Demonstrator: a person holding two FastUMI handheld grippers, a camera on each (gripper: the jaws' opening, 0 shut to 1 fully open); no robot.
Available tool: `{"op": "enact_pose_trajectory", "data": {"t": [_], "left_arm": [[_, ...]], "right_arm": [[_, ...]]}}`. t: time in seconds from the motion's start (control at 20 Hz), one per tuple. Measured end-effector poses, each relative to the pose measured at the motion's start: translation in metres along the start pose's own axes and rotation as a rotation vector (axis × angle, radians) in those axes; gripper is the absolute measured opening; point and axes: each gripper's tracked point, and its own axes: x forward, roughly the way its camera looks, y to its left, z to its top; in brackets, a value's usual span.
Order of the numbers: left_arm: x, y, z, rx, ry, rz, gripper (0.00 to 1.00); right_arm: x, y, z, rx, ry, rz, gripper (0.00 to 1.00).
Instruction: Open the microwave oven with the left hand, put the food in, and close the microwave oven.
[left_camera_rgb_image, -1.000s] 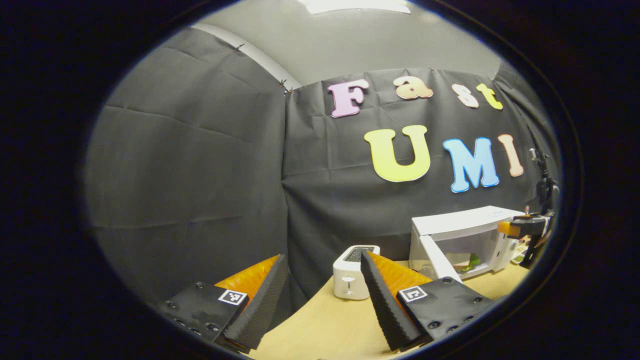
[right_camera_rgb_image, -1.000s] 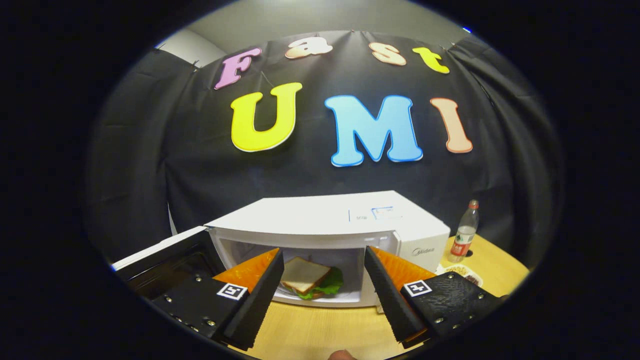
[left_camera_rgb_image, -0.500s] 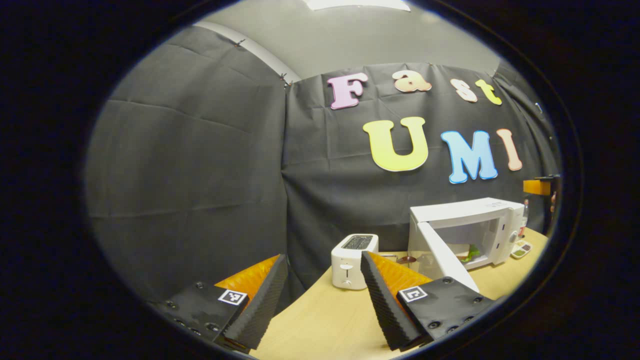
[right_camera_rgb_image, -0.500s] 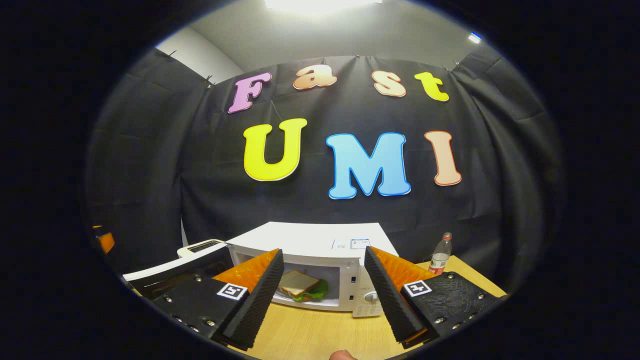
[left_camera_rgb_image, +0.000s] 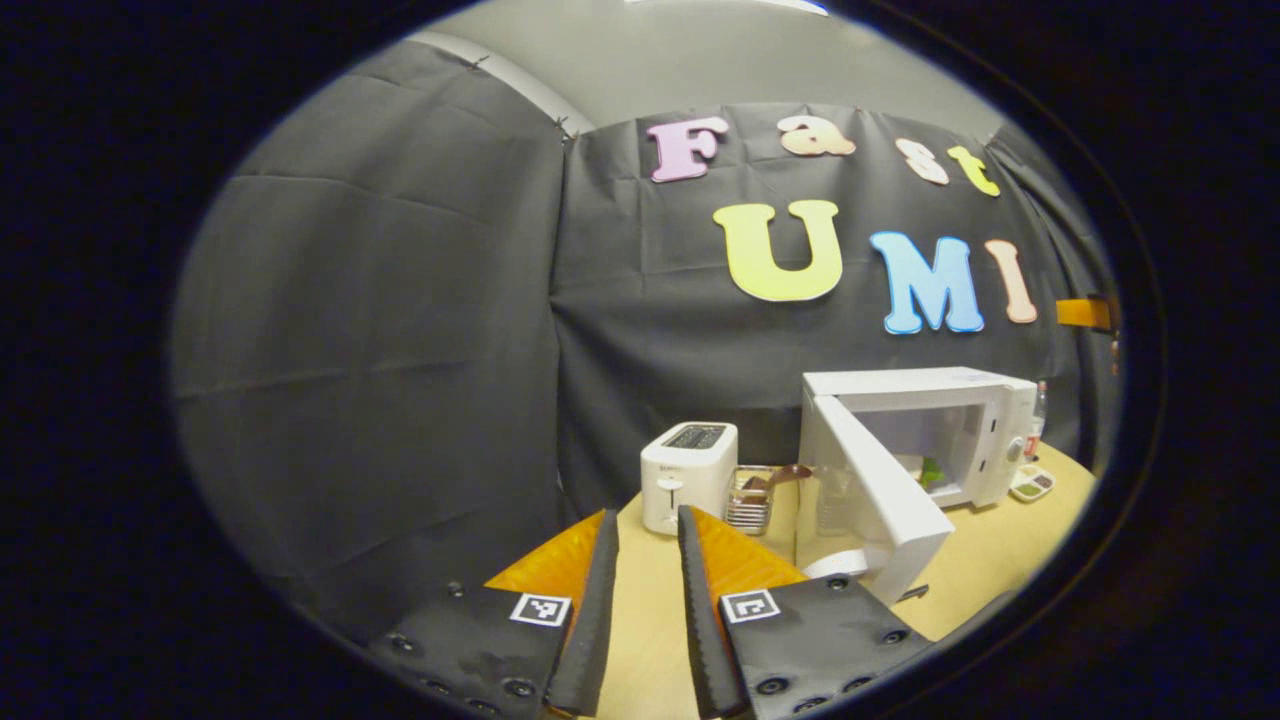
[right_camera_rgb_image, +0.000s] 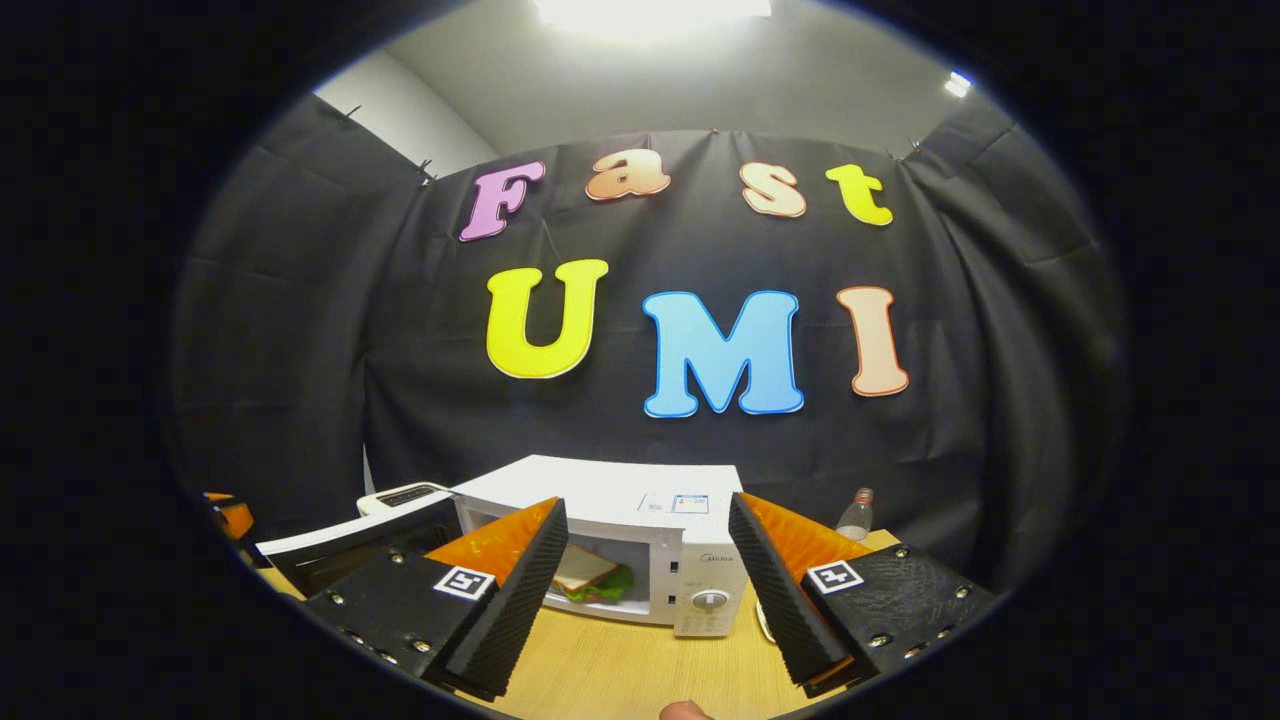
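One boxy white microwave (right_camera_rgb_image: 640, 520) on the wooden table (right_camera_rgb_image: 620, 675), door (left_camera_rgb_image: 880, 490) swung open. One sandwich (right_camera_rgb_image: 590, 577) inside it, flat bread over leafy green. One white toaster (left_camera_rgb_image: 688, 475) left of the microwave, one clear plastic bottle (right_camera_rgb_image: 856, 517) to its right. Left gripper (left_camera_rgb_image: 645, 590): ridged fingers nearly together, holding nothing. Right gripper (right_camera_rgb_image: 648, 575): fingers spread wide, empty.

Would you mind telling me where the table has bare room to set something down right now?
In the left gripper view, bare tabletop runs from the left gripper up to the toaster. In the right gripper view, a bare strip lies in front of the microwave. It is crowded between toaster and open microwave door, where a small rack stands.
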Motion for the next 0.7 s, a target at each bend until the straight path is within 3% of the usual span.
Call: {"op": "enact_pose_trajectory", "data": {"t": [0.05,0.15,0.2,0.3,0.4,0.6,0.7], "left_arm": [[0.004,-0.003,-0.003,0.002,0.008,0.001,0.45],[0.003,-0.011,-0.013,-0.001,0.032,-0.002,0.28],[0.004,-0.018,-0.018,-0.012,0.047,-0.019,0.14],[-0.005,-0.017,-0.021,-0.001,0.059,0.003,0.12],[0.000,-0.033,-0.031,0.005,0.087,-0.034,0.07],[0.002,-0.057,-0.036,0.027,0.105,-0.088,0.10],[0.001,-0.070,-0.038,0.006,0.120,-0.119,0.07]], "right_arm": [[-0.001,-0.002,0.001,0.002,0.001,-0.001,0.98],[-0.006,-0.008,0.003,-0.001,-0.001,-0.009,0.98],[-0.008,-0.011,0.005,-0.003,-0.006,-0.012,0.98],[-0.010,-0.016,0.008,0.000,-0.012,-0.022,0.98],[-0.014,-0.021,0.008,0.013,-0.012,-0.027,0.98],[-0.021,-0.035,0.009,0.016,-0.014,-0.044,0.98],[-0.023,-0.043,0.005,0.012,-0.012,-0.060,0.98]]}}
